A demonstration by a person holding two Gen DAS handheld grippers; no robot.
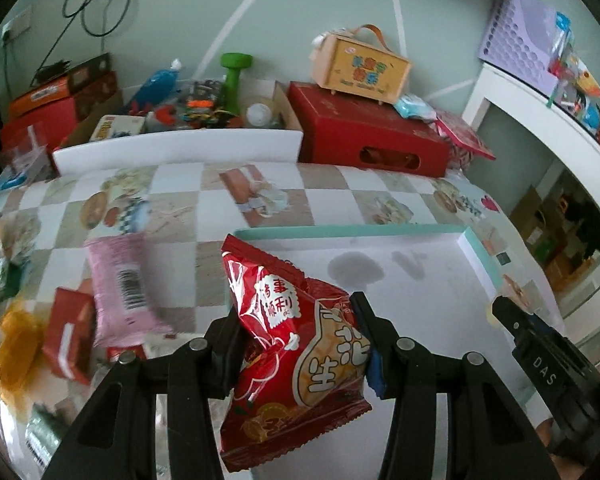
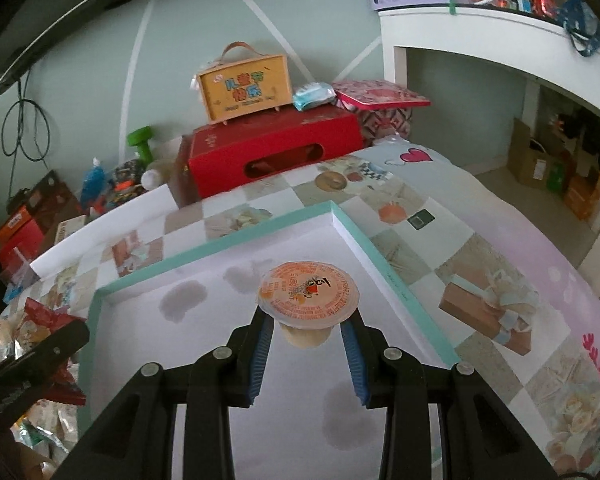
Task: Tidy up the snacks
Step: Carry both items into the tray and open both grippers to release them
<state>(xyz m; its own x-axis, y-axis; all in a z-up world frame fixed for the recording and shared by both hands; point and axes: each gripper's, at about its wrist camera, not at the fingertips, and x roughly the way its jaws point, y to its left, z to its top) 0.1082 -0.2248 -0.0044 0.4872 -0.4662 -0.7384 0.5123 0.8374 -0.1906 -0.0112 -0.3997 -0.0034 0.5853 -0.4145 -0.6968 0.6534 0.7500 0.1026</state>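
Note:
My left gripper (image 1: 298, 326) is shut on a red peanut snack bag (image 1: 296, 356), held above the left edge of a shallow white box with a teal rim (image 1: 340, 231). My right gripper (image 2: 309, 324) is shut on a small jelly cup with an orange printed lid (image 2: 308, 294), hanging over the same box's white floor (image 2: 220, 320) near its far right corner. The right gripper's black body (image 1: 540, 360) shows at the right of the left wrist view; the left gripper with its red bag (image 2: 48, 320) shows at the left of the right wrist view.
A pink snack pack (image 1: 118, 284), a red carton (image 1: 66, 332) and several other snacks (image 1: 12, 344) lie on the checked tablecloth left of the box. A big red box (image 1: 372, 132) with a yellow handled case (image 1: 362, 66) stands behind. A white shelf (image 2: 480, 28) rises at right.

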